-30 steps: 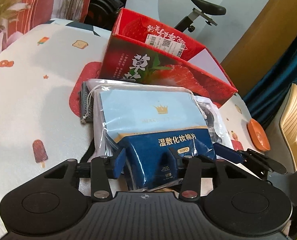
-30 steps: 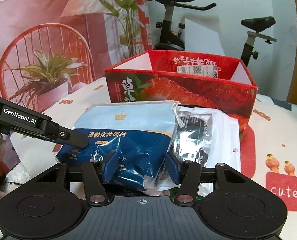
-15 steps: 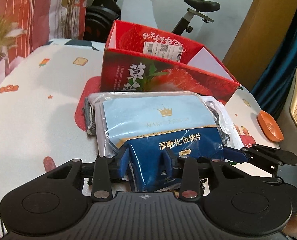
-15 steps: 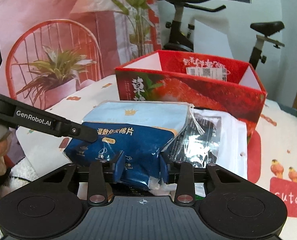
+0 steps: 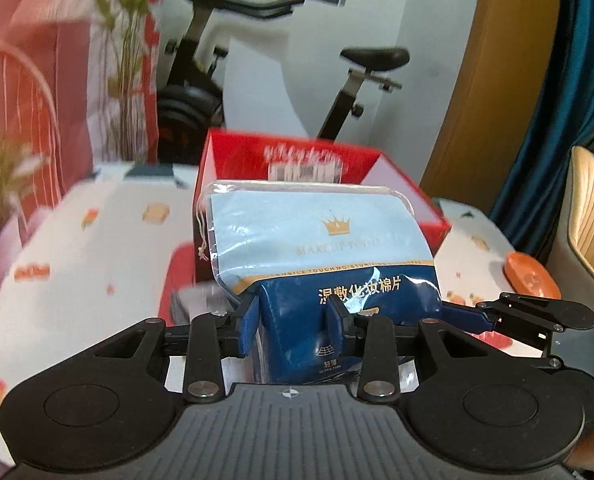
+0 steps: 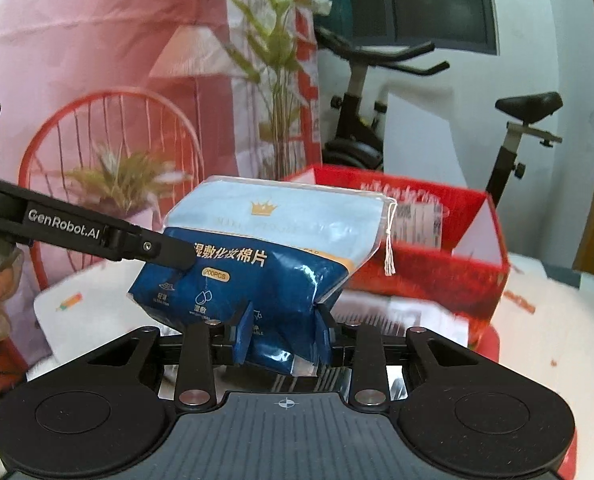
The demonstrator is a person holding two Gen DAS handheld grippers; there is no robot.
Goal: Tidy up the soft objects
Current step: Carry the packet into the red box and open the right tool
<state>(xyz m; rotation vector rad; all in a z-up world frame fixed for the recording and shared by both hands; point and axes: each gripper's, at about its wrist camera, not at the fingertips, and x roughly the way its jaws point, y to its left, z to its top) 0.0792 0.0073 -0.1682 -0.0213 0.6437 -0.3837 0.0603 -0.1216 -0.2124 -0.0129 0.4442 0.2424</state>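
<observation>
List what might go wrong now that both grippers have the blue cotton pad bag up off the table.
1. Both the left gripper and right gripper pinch only the cotton pad bag at its soft lower edge, so it could slip.
2. Its far end sags toward the red box wall and may catch there.

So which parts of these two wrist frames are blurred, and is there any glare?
Left wrist: red box and plant smeared, cotton pad pack fairly sharp, glare on its blue film. Right wrist: box label and tablecloth streaked, pack crisp, with small highlights.
</observation>
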